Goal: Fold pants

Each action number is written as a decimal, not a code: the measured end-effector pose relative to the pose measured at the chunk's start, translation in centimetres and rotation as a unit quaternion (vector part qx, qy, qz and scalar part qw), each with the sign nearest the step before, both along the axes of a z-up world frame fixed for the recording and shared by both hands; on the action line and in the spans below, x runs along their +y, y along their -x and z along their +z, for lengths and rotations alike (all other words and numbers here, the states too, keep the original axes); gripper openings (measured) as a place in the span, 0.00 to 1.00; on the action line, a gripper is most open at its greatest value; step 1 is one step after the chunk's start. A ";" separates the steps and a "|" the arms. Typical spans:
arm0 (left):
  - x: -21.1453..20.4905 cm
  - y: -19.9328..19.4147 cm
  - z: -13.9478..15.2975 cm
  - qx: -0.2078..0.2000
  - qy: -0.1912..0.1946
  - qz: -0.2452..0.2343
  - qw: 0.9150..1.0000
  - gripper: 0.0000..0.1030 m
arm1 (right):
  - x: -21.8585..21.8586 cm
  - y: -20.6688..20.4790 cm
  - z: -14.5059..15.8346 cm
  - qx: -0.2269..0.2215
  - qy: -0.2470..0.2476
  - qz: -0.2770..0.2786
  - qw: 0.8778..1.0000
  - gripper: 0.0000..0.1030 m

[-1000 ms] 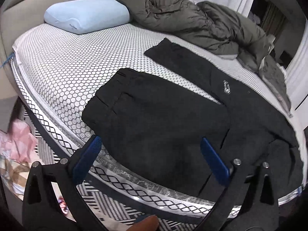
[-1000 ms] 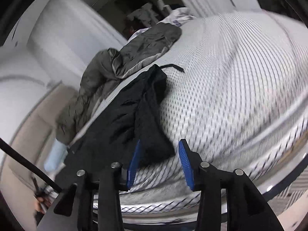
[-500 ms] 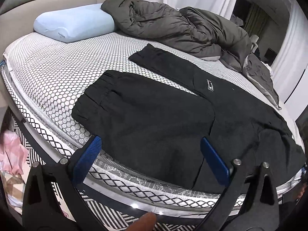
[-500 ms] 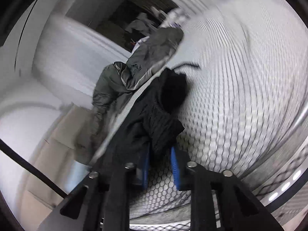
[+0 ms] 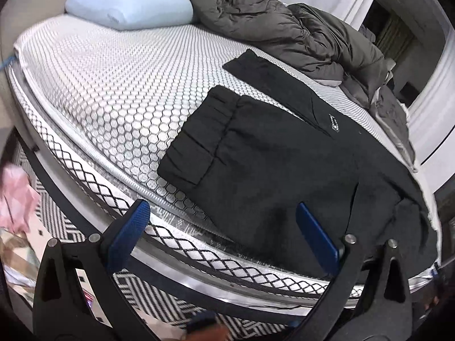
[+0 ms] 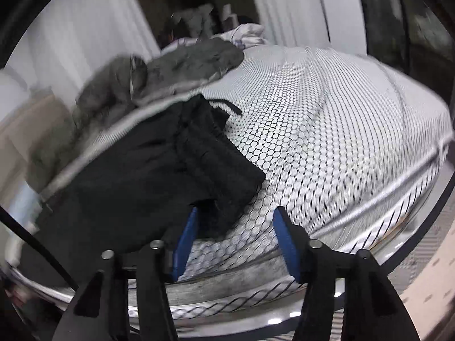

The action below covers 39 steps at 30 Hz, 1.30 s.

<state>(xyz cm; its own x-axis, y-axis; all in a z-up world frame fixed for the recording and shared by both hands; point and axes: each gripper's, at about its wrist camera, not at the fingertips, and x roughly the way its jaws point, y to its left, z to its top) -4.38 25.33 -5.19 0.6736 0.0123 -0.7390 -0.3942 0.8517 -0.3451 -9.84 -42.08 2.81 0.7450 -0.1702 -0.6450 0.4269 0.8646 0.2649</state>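
Black pants [image 5: 270, 164] lie spread on the white honeycomb-patterned bed [image 5: 113, 91], both legs reaching toward the pillow, the near leg's cuff by the bed's edge. My left gripper [image 5: 221, 221] is open and empty, hovering over the bed's edge beside that near leg. In the right wrist view the bunched waist end of the pants [image 6: 176, 164] lies near the bed's edge, a drawstring trailing beyond it. My right gripper [image 6: 234, 227] is open, its left finger at the waist corner, holding nothing.
A light blue pillow [image 5: 128, 2] sits at the head of the bed. A crumpled grey-green duvet [image 5: 284, 28] lies along the far side behind the pants. A black-and-white patterned floor [image 5: 57, 221] and pink cloth [image 5: 14, 193] lie below the bed's edge.
My right gripper has opened wider and let go of the waist corner it was closing around half a second ago. The left gripper's view shifted slightly; it stays open.
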 end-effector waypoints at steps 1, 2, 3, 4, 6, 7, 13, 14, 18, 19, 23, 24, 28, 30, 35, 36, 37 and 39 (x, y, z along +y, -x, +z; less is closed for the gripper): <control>0.3 -0.1 -0.1 -0.005 0.010 -0.004 1.000 0.96 | -0.2 0.5 -0.1 -0.013 -0.021 -0.002 1.000 0.59; 0.4 -0.2 -0.2 -0.013 0.021 -0.009 1.000 0.87 | 0.1 0.8 0.0 -0.025 -0.042 -0.003 0.999 0.60; 0.5 -0.4 -0.1 -0.023 0.031 -0.017 0.999 0.81 | 0.4 1.0 0.1 -0.034 -0.058 0.002 0.998 0.60; 0.4 -0.8 -0.1 -0.027 0.031 -0.022 0.999 0.71 | 0.4 1.3 0.1 -0.038 -0.064 0.004 0.997 0.60; 0.1 -1.5 0.2 -0.033 0.021 -0.021 0.999 0.54 | 0.7 1.3 0.1 -0.042 -0.070 0.009 0.997 0.60; -0.1 -1.9 0.3 -0.035 0.016 -0.023 0.999 0.38 | 1.0 1.2 0.1 -0.041 -0.073 0.011 0.996 0.60; 1.4 -2.6 1.9 -0.071 -0.002 -0.009 0.997 0.01 | 1.5 3.3 -0.7 -0.052 -0.113 0.021 0.992 0.63; 2.4 -2.9 2.0 -0.071 0.002 0.000 0.997 0.01 | 1.5 3.4 -0.8 -0.056 -0.126 0.023 0.990 0.64; 4.4 -3.9 1.5 -0.057 0.020 0.011 0.998 0.01 | 1.3 2.4 -1.9 -0.071 -0.171 0.032 0.982 0.65; 4.3 -4.1 1.6 -0.055 0.014 0.009 0.998 0.01 | 1.2 1.9 -2.2 -0.068 -0.178 0.026 0.981 0.65; 4.7 -3.9 1.1 -0.050 0.020 0.007 0.999 0.01 | 0.2 -0.5 -4.1 -0.078 -0.224 0.001 0.972 0.42; 4.8 -3.9 1.0 -0.049 0.024 0.006 0.998 0.01 | 0.0 -0.9 -4.2 -0.080 -0.222 -0.005 0.972 0.28; 4.6 -3.1 1.6 -0.052 0.008 -0.001 0.999 0.01 | 0.1 0.6 -2.2 -0.106 -0.203 0.005 0.973 0.12; 4.4 -3.2 1.1 -0.041 0.004 -0.003 0.999 0.01 | 0.4 2.5 -1.3 -0.115 -0.187 0.014 0.975 0.12; 4.2 -3.7 -0.2 -0.027 0.012 0.001 1.000 0.02 | -1.3 2.6 -5.4 -0.043 -0.242 -0.013 0.969 0.22; 4.1 -3.6 -0.1 -0.029 0.010 0.000 1.000 0.02 | -1.1 2.7 -5.3 -0.052 -0.245 -0.009 0.968 0.24; 4.0 -3.5 0.0 -0.031 0.009 0.000 0.999 0.02 | -1.0 2.8 -5.0 -0.062 -0.244 -0.002 0.968 0.32; 4.2 -3.4 0.0 -0.032 0.014 -0.002 0.999 0.02 | -0.6 3.2 -4.3 -0.087 -0.238 0.008 0.967 0.51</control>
